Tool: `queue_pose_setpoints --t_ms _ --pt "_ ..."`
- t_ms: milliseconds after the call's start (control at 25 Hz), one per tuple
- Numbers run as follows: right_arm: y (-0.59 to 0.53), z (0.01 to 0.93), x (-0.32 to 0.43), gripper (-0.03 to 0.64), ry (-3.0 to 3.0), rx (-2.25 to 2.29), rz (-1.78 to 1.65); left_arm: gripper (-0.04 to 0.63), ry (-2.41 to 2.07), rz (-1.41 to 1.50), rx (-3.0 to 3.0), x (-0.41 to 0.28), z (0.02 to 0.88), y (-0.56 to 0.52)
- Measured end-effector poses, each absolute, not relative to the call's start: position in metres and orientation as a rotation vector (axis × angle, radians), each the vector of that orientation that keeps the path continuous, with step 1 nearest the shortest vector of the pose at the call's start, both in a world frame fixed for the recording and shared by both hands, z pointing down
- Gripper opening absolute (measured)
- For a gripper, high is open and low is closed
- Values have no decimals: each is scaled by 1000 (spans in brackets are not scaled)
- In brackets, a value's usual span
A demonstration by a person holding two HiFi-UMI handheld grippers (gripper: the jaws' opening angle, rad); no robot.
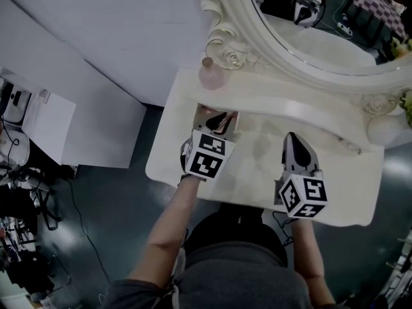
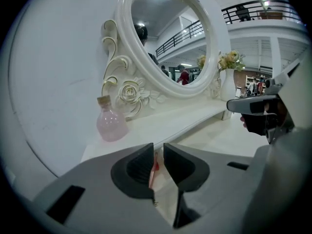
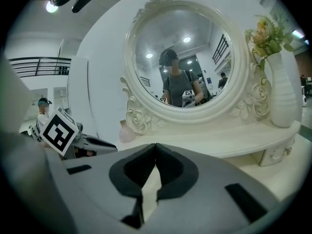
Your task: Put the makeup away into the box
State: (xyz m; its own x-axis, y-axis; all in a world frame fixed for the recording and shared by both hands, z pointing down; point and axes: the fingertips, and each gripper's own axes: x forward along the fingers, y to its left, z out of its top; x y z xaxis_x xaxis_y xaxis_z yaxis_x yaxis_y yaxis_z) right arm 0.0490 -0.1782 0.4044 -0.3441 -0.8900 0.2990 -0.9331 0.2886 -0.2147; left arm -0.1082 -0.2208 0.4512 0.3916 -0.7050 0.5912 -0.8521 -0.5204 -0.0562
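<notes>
Head view: white counter under an oval mirror, with a pink bottle at the mirror's foot. The left tool is over the box, and the right tool is apart to its right. 
Left gripper view: the left tool's jaws stand narrowly parted. A slim pink-and-red makeup stick shows in the gap, nearer the left jaw and not pinched. 
Right gripper view: the right tool's jaws are closed tip to tip with nothing between them, and a vase stands at the right.

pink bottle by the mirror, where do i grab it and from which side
The pink bottle stands upright, round-bellied, with the carved rose close on its right. Probably take the short neck under the cork, coming in level from the front.
</notes>
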Motion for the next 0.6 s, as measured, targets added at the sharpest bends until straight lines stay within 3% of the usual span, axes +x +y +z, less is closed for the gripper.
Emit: queue_pose_setpoints --t_ms 600 --pt "-151 388 104 5 -2400 1798 453 26 -1530 493 2419 -76 413 -195"
